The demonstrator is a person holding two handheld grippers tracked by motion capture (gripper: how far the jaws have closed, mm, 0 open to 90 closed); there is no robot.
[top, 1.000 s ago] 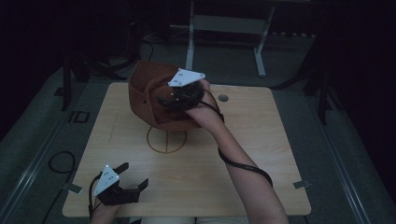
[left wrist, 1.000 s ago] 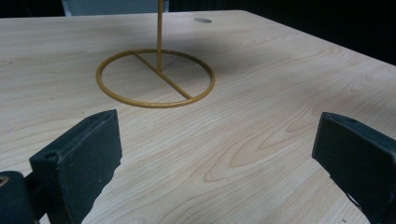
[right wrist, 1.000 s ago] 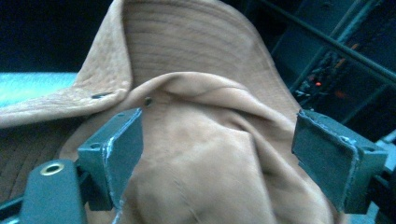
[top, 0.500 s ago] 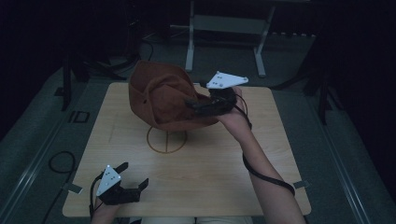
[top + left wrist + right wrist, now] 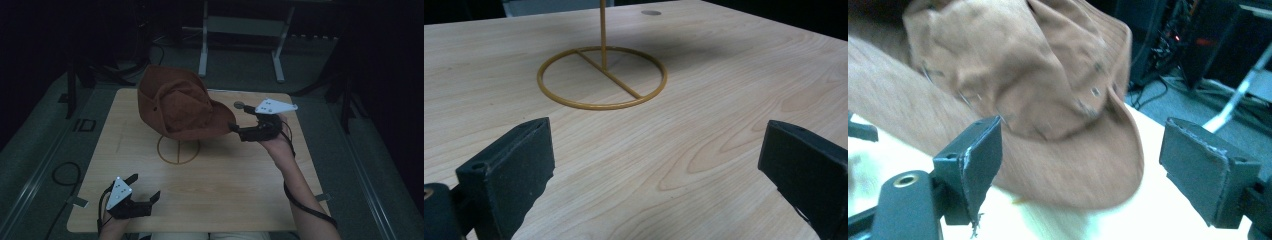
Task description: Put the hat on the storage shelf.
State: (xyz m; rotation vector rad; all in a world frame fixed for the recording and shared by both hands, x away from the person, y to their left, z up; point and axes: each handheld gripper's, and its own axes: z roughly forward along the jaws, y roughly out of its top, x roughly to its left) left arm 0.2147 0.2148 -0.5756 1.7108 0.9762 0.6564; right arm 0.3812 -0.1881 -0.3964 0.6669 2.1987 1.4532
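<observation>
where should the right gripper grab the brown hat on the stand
Best on the soft brim of the brown fabric hat, at the edge facing the right hand-held gripper. The hat sits tilted on the thin yellow wire stand, and that edge is thin and flat, so open jaws can likely slide over it from the table's right side. The rounded crown looks too bulky to pinch.

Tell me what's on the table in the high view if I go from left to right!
left gripper → yellow ring base of the stand → brown hat → right gripper → the person's right hand
</observation>
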